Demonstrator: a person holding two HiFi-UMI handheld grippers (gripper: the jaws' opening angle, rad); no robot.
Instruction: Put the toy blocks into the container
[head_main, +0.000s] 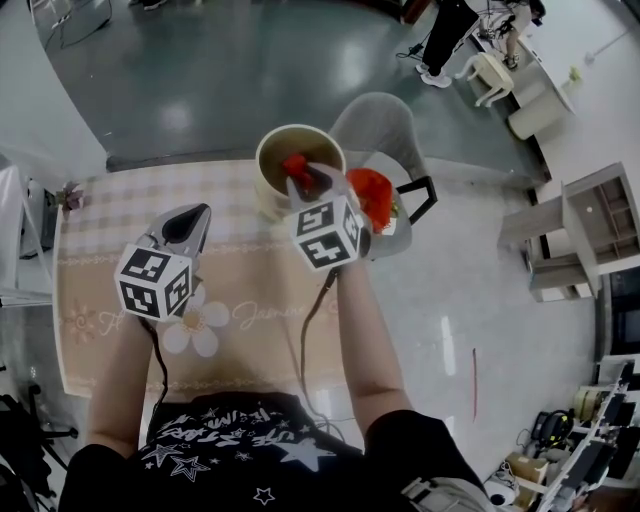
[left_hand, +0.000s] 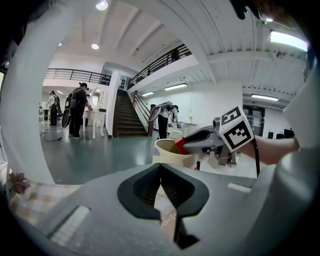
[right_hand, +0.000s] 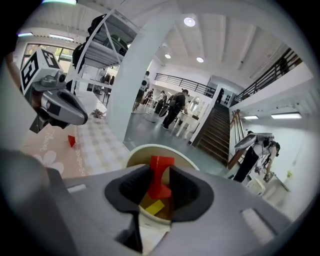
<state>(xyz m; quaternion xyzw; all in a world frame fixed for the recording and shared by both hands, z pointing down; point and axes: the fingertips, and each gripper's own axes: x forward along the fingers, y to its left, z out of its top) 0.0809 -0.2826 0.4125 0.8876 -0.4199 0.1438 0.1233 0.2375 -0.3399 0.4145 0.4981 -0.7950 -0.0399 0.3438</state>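
A cream round container (head_main: 268, 160) stands at the table's far edge. My right gripper (head_main: 306, 176) hovers over its mouth. A red block (right_hand: 161, 175) stands upright between the jaws, and the pads look eased off it. A yellow block (right_hand: 154, 206) lies inside the container (right_hand: 150, 150). Another small red block (right_hand: 71, 141) lies on the cloth near my left gripper (head_main: 190, 218), which hangs above the table's left part, shut and empty. In the left gripper view, the right gripper (left_hand: 192, 142) holds the red block (left_hand: 181, 145) at the container's (left_hand: 170, 152) rim.
The table (head_main: 240, 310) carries a checked beige cloth with a flower print. A grey chair (head_main: 385, 125) stands behind the container, with a red thing (head_main: 372, 190) on its seat. People stand far off near a staircase.
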